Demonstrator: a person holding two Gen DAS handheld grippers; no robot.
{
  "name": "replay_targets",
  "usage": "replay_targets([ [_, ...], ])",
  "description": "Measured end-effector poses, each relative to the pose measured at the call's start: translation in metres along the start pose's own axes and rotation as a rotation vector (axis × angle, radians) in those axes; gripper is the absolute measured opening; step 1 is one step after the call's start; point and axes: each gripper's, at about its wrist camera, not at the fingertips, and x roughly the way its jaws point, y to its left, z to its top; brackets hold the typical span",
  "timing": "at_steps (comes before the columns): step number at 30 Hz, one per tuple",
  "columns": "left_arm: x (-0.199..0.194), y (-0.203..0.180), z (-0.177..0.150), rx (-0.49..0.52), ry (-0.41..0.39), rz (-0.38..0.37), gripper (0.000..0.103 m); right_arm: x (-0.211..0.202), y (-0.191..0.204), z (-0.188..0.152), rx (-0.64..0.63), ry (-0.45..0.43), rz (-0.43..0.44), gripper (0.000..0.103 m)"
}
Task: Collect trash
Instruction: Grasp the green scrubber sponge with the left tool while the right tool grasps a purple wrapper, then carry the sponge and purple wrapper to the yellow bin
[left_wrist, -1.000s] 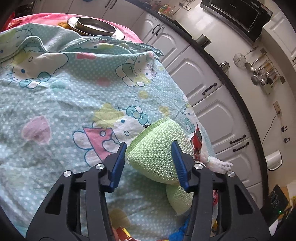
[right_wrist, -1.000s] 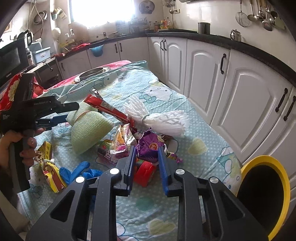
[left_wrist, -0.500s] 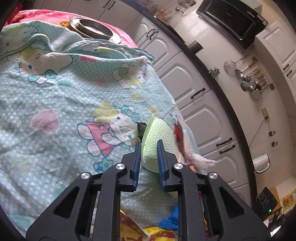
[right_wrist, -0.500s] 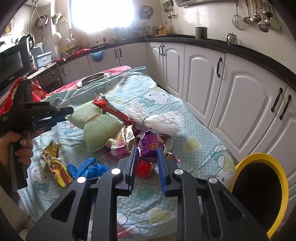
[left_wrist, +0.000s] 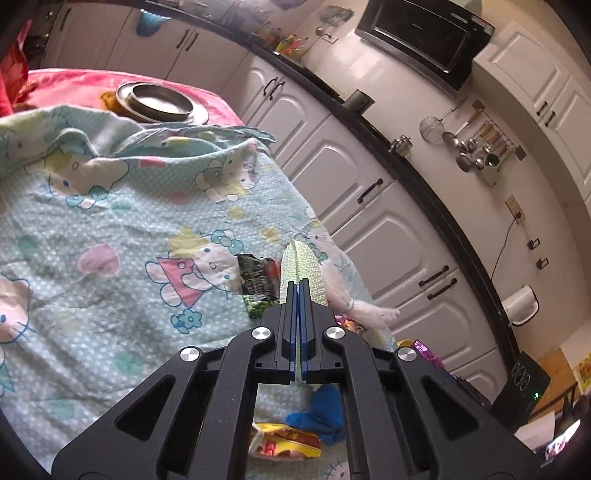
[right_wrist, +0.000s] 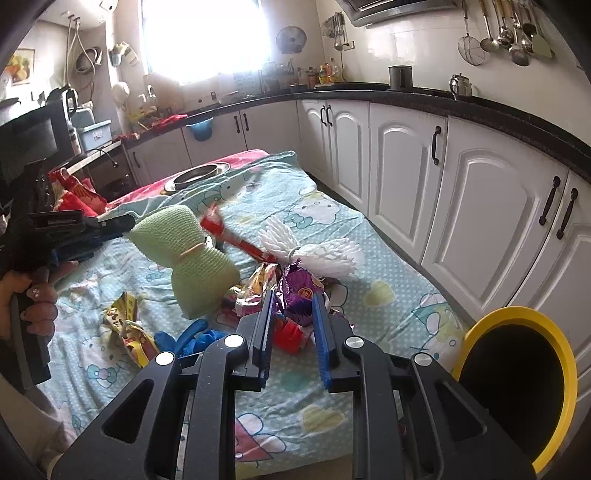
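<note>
My left gripper (left_wrist: 299, 285) is shut on a flattened edge of the green foam net (left_wrist: 300, 258). In the right wrist view the left gripper (right_wrist: 127, 223) holds this green net (right_wrist: 184, 243) up, hanging tilted over the trash pile. My right gripper (right_wrist: 293, 299) is over the pile, its pads closed on a crumpled purple wrapper (right_wrist: 301, 290). Around it lie a white foam net (right_wrist: 325, 254), a long red wrapper (right_wrist: 236, 238), a red piece (right_wrist: 290, 334), a blue glove (right_wrist: 195, 338) and a yellow wrapper (right_wrist: 129, 330). A dark green wrapper (left_wrist: 258, 286) lies under the lifted net.
A black bin with a yellow rim (right_wrist: 513, 312) stands on the floor at the lower right, beside the patterned bedsheet (right_wrist: 388, 280). A metal plate (right_wrist: 195, 176) sits at the far end. White cabinets (right_wrist: 491, 229) run along the right. A person's hand (right_wrist: 33, 299) holds the left gripper.
The left jaws closed on the green net, squeezing it flat, and raised it off the sheet, uncovering a dark green wrapper. The right gripper stayed over the pile with the purple wrapper between its pads.
</note>
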Motion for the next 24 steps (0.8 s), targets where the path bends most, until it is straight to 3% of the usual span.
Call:
replay_targets([
  [24, -0.028, -0.089, -0.002, 0.169, -0.059, -0.104, 0.0, -0.051, -0.025, 0.007, 0.031, -0.088, 0.021, 0.018],
])
